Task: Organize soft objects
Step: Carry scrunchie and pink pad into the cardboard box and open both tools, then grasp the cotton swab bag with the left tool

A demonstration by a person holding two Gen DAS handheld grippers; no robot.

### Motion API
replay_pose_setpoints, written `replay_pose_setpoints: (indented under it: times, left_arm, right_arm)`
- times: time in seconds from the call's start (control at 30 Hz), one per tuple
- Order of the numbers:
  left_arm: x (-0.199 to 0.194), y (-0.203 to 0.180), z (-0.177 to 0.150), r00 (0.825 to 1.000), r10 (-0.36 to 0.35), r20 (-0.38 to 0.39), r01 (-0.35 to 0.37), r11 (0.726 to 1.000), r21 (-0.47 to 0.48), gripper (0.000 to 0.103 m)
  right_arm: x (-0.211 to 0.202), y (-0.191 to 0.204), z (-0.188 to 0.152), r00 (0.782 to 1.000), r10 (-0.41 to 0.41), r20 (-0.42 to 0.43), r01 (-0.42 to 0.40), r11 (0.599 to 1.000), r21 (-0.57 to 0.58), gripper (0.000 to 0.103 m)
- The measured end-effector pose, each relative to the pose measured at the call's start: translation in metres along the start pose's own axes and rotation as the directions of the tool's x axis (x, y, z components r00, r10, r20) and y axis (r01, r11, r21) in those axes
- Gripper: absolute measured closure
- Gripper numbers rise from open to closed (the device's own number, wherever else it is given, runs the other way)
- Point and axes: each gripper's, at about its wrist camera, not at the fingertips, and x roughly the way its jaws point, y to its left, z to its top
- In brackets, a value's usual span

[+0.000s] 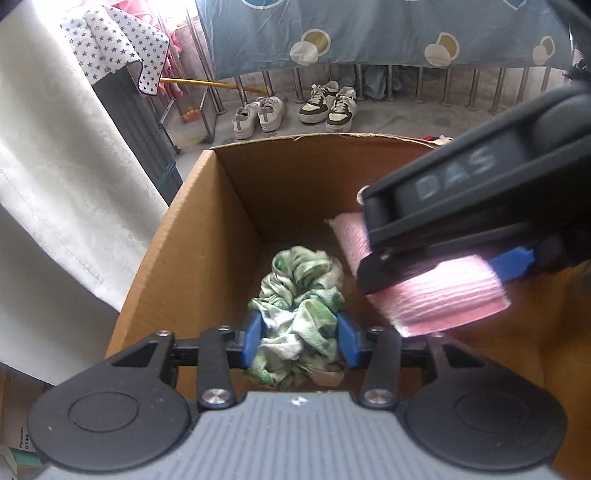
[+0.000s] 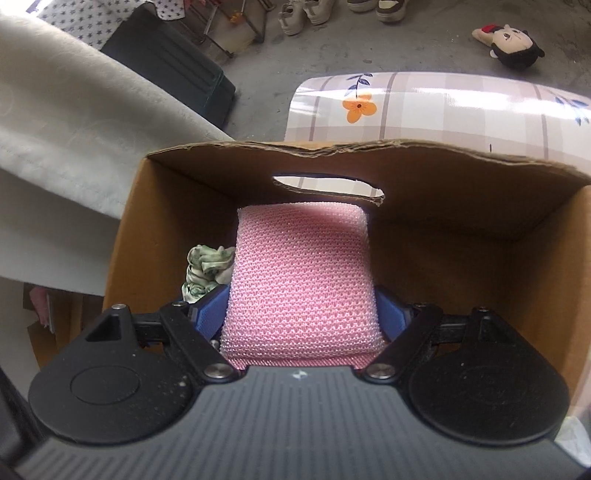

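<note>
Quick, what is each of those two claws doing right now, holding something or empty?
Left gripper: green-and-white scrunchie between its blue fingers over the cardboard box; grip or release cannot be told.
Right gripper: closed on the pink sponge.

Grey concrete floor. Two pairs of sneakers stand below a blue patterned sheet. Pale curtain at left, brightly lit.
</note>
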Motion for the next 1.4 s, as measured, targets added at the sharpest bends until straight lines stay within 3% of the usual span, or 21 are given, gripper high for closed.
replay_pose_setpoints:
  times: [0.27, 0.47, 1.03, 1.17, 1.4]
  left_arm:
    - [-0.002, 0.002, 0.007, 1.0, 0.008, 0.01, -0.008, 1.0, -0.028, 0.034]
    - [-0.017, 0.011, 0.009, 1.0, -0.005, 0.016, 0.006, 0.998, -0.055, 0.022]
    - [-0.055, 0.022, 0.0, 0.999, 0.025, 0.046, -0.02, 0.996, -0.091, 0.016]
    - [-0.08, 0.029, -0.002, 0.997, -0.002, 0.08, 0.013, 0.991, -0.136, 0.016]
    - [-0.171, 0.037, -0.03, 0.978, -0.058, 0.201, 0.096, 0.978, -0.184, 0.016]
  right_arm:
    - [0.022, -0.026, 0.008, 0.999, 0.051, -0.014, -0.049, 0.993, 0.104, 0.014]
    - [0.011, -0.023, 0.011, 0.995, 0.098, 0.001, -0.098, 0.991, 0.096, 0.004]
    - [-0.006, -0.026, 0.004, 0.988, 0.152, 0.035, -0.156, 0.978, 0.138, 0.001]
    - [-0.033, -0.02, 0.001, 0.968, 0.245, 0.062, -0.251, 0.962, 0.107, 0.001]
    - [-0.137, -0.031, -0.027, 0.895, 0.43, 0.122, -0.433, 0.902, -0.003, 0.001]
